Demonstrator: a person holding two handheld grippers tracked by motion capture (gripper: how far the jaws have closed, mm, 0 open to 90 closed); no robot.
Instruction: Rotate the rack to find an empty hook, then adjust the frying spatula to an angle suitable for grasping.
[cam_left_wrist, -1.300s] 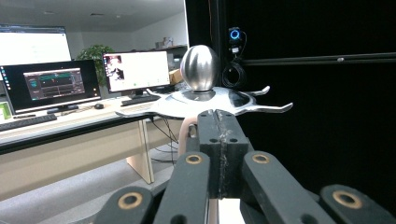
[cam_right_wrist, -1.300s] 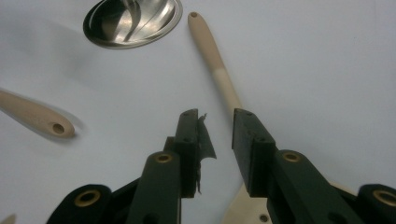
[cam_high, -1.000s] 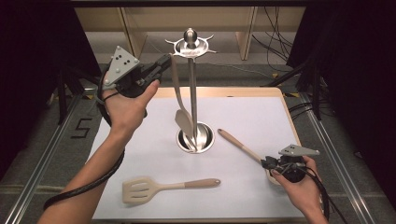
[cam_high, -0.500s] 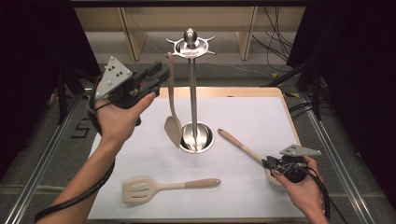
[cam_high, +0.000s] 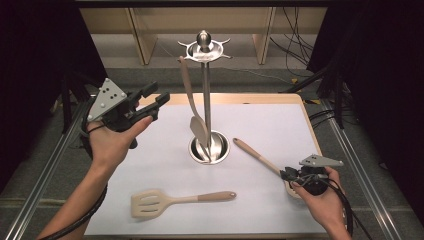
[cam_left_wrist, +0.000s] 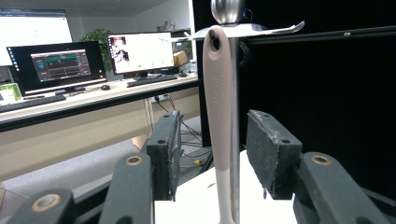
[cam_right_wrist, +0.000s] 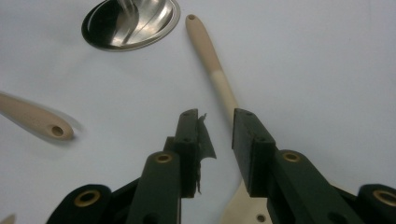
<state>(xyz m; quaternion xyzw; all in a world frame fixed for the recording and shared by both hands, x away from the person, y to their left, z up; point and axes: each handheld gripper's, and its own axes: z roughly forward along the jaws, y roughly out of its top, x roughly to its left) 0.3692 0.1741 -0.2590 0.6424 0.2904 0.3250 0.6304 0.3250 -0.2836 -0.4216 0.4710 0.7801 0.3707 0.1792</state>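
Observation:
A beige spatula hangs by its handle hole from a hook of the steel utensil stand; its blade hangs just above the stand's round base. My left gripper is open, to the left of the spatula and apart from it. In the left gripper view the hanging handle shows beyond the spread jaws of that gripper. At the near right, my right gripper is open, its jaws on either side of a wooden-handled utensil lying on the mat. That handle runs away from the right gripper.
A slotted spatula lies flat at the near middle of the white mat; its handle end shows left of the right jaws. The stand base is just ahead. Dark curtains flank the table.
My left gripper has let go of the hanging spatula and drawn back to the left and down. The spatula swung left, then back toward the pole. The right gripper has not moved.

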